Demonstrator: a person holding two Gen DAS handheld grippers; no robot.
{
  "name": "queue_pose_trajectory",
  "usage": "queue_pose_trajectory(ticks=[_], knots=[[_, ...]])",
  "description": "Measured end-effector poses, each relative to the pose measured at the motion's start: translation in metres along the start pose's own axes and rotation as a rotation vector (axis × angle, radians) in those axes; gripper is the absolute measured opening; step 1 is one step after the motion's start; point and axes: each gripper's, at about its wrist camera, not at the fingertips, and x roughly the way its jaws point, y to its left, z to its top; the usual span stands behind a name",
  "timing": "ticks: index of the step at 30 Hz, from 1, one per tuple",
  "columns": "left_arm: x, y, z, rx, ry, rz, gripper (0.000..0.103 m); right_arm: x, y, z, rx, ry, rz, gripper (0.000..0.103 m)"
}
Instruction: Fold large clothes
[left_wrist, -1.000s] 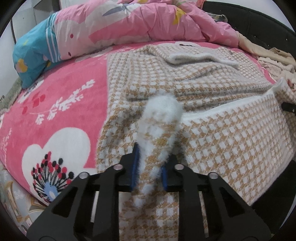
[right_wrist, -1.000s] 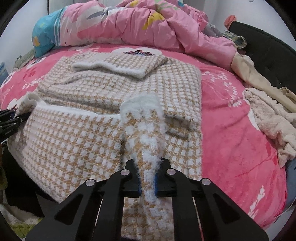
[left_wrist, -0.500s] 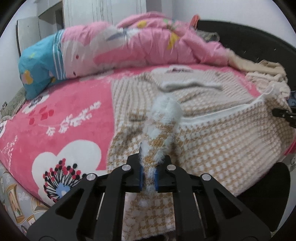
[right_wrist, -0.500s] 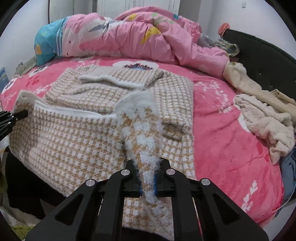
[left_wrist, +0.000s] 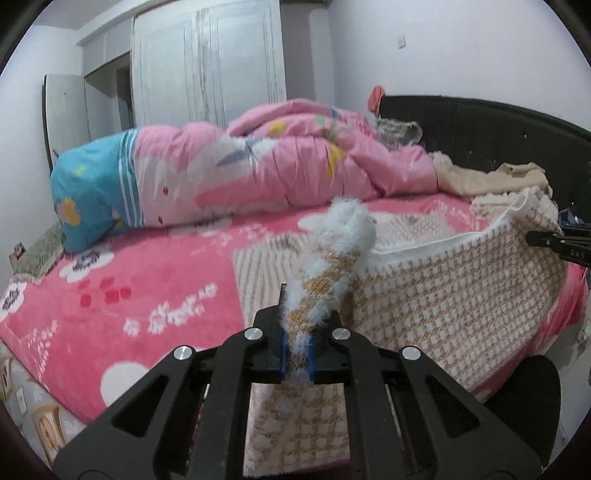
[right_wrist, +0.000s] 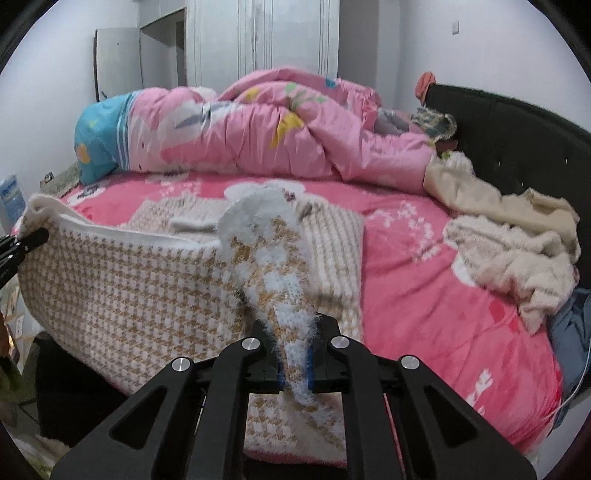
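Observation:
A large tan-and-white houndstooth knit sweater (left_wrist: 436, 295) lies partly folded on the pink bed, its near part lifted into a hanging sheet. My left gripper (left_wrist: 295, 343) is shut on the sweater's fuzzy white-trimmed hem at its left corner. My right gripper (right_wrist: 295, 354) is shut on the hem (right_wrist: 280, 295) at the right corner. The sweater (right_wrist: 118, 288) stretches between the two. Each gripper's tip shows at the edge of the other's view: the right one (left_wrist: 554, 243), the left one (right_wrist: 26, 240).
A rolled pink quilt (left_wrist: 277, 166) and a blue pillow (left_wrist: 88, 192) lie at the back of the pink bed sheet (left_wrist: 129, 280). Cream and beige clothes (right_wrist: 509, 243) are piled at the right by the black headboard (right_wrist: 517, 136). White wardrobe behind.
Both grippers have risen with the hem, lifting the sweater's near part off the bed. The views have tilted up, so the walls and wardrobe now show.

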Motion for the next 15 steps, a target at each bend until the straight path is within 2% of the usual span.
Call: queue_pose_trajectory(ticks=[7, 11, 15], knots=[[0.034, 0.021, 0.053, -0.016, -0.039, -0.041, 0.007, 0.036, -0.012, 0.062, -0.026, -0.056, -0.003, 0.008], [0.089, 0.042, 0.093, -0.033, -0.012, -0.070, 0.007, 0.085, -0.025, 0.109, -0.023, -0.058, 0.012, 0.008], [0.169, 0.068, 0.117, -0.098, 0.092, -0.104, 0.007, 0.152, -0.036, 0.142, 0.009, -0.013, 0.060, 0.008]])
